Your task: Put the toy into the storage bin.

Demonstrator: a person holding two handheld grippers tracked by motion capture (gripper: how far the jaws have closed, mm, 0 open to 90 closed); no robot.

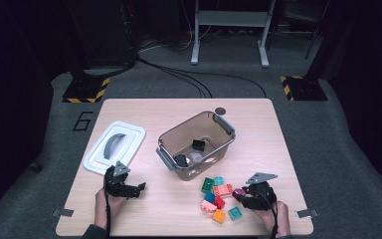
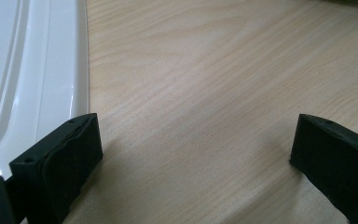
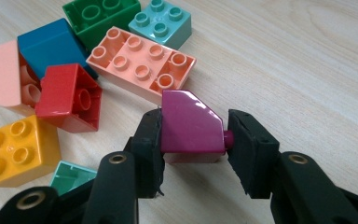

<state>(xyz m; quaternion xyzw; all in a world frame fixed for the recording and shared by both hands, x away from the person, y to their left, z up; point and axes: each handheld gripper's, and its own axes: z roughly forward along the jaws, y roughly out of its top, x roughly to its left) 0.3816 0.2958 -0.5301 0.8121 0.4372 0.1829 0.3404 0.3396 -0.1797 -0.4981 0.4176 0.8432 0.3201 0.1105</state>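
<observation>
Two black jaws of the right gripper are pinching a glossy magenta block, sloped on top with a stud on one side, sitting at the near right of the wooden table. Just beyond it, smooth plastic studded bricks are lying clustered: a long salmon brick, a red brick, a yellow brick. Farther off, a translucent brown bin is standing mid-table. The left gripper is hovering wide open and empty beside a white lid.
</observation>
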